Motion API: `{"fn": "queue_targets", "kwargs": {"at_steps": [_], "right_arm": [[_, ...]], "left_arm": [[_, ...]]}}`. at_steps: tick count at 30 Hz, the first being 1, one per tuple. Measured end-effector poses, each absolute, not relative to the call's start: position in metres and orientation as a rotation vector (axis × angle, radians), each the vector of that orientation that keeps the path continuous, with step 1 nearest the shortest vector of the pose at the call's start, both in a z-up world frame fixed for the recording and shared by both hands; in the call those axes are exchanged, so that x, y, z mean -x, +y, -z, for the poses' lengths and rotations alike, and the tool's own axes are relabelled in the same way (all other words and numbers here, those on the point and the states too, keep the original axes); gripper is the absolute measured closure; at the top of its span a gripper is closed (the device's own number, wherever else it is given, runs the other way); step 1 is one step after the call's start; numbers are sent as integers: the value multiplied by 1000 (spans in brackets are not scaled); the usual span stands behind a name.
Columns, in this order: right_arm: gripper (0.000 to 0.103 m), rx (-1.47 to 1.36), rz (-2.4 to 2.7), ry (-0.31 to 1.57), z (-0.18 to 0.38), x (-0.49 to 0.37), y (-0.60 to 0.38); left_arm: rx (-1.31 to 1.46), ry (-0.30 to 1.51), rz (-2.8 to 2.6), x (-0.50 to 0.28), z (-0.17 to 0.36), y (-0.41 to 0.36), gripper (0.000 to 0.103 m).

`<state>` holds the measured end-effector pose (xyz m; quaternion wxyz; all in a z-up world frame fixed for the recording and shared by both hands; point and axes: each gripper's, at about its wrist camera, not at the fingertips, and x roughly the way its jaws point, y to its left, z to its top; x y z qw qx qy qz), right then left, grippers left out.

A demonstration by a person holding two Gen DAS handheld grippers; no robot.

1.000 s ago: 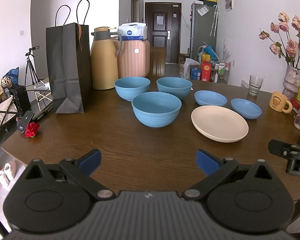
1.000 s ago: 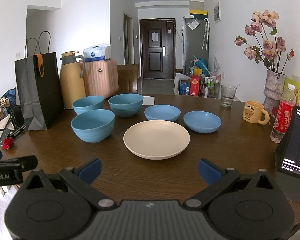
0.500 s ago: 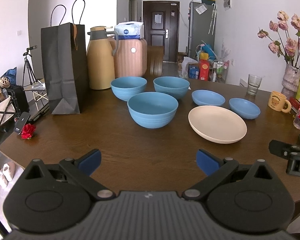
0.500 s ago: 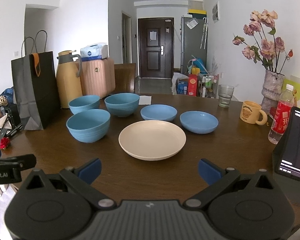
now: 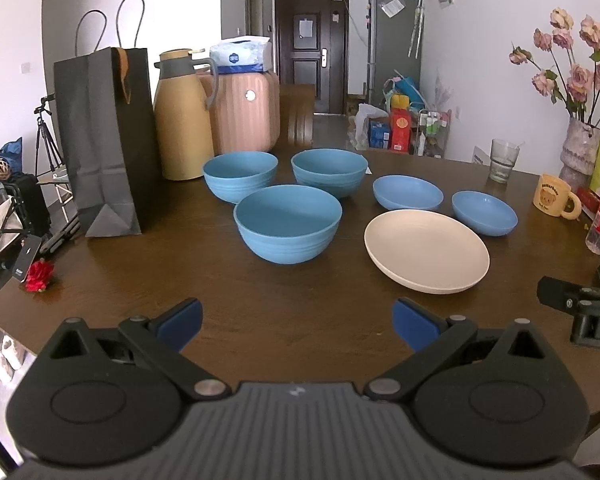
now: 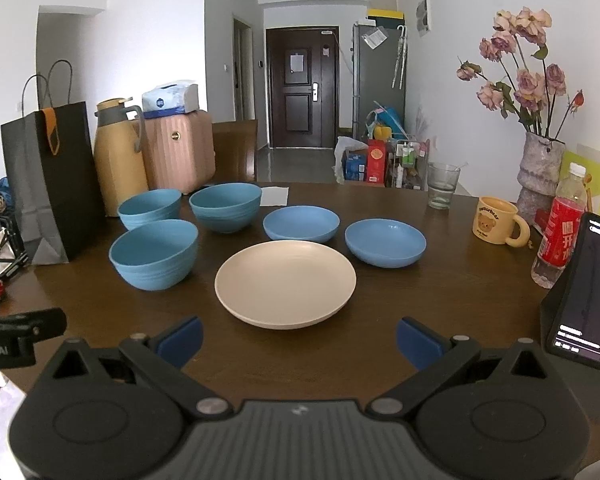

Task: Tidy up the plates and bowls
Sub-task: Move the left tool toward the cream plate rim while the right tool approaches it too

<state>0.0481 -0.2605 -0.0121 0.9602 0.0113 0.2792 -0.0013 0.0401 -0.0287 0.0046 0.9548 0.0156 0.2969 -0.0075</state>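
- My left tool (image 5: 296, 322) hangs over the near edge of the counter (image 5: 220, 300), blue pads spread wide, nothing between them.
- My right tool (image 6: 298, 338) is likewise wide apart and empty, just short of the cream plate (image 6: 285, 283).
- From the left wrist view, the tip of the right tool shows at the right edge; from the right wrist view, the left tool shows at the left edge.
- Three deep blue bowls stand in a triangle left of centre: the near bowl (image 5: 287, 222) ahead of my left tool, the far-left bowl (image 5: 240, 175) and the far-right bowl (image 5: 329, 171) behind it. All upright, apart from one another.
- Cream plate lies right of the near bowl, not touching it.
- Two shallow blue dishes sit behind the plate: the left dish (image 6: 301, 223) and the right dish (image 6: 385, 242), side by side with a gap.
- Nothing is stacked; every piece rests on the counter separately.
- Periphery: black paper bag (image 5: 104, 140) and tan thermos jug (image 5: 180, 116) at far left; glass (image 6: 442, 185), yellow mug (image 6: 498, 220), flower vase (image 6: 540, 172) and red-label bottle (image 6: 560, 228) at far right.
- A dark screen (image 6: 584, 296) stands at the right edge, near my right tool.
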Motion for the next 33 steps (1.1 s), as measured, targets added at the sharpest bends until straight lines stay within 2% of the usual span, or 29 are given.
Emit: {"fn": "queue_targets", "kwargs": {"at_steps": [33], "right_arm": [[0, -15, 23, 688, 19, -168, -310]], "left_arm": [[-34, 741, 81, -164, 3, -74, 0]]}}
